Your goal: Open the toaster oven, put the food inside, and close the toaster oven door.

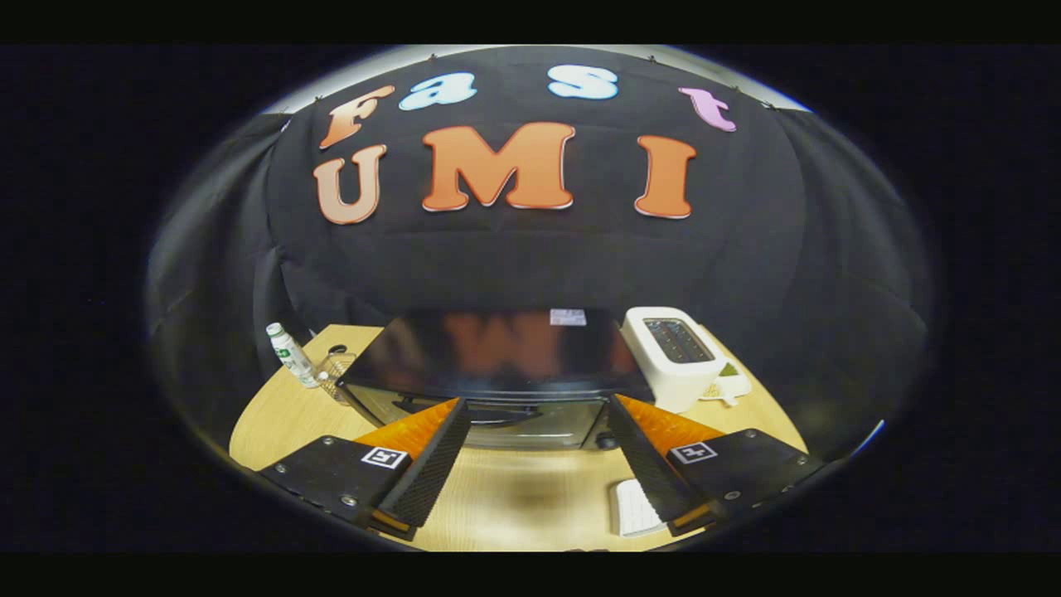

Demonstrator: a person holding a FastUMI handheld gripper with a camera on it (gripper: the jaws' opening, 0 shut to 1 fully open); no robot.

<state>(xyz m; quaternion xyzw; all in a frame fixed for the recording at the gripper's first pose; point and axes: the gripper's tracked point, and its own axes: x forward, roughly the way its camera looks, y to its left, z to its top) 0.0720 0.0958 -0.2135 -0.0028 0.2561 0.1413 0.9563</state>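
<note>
A black toaster oven point(497, 356) stands on the wooden table point(273, 414), seen from above and in front. Its glossy top faces me, and its glass door with a dark handle point(489, 412) is closed. My gripper point(537, 406) hovers above the table in front of the oven, open wide, with nothing between its fingers. The oven door and handle lie just ahead, between the fingertips. A flat white ribbed item point(637, 507) lies on the table close by the right finger point(651, 468), partly hidden under it.
A white slot toaster point(675, 356) stands right of the oven, with a small white dish point(729, 385) beside it. Left of the oven stand a white bottle with a green label point(292, 355) and a small clear wire-like cup point(338, 371). Black cloth walls the booth.
</note>
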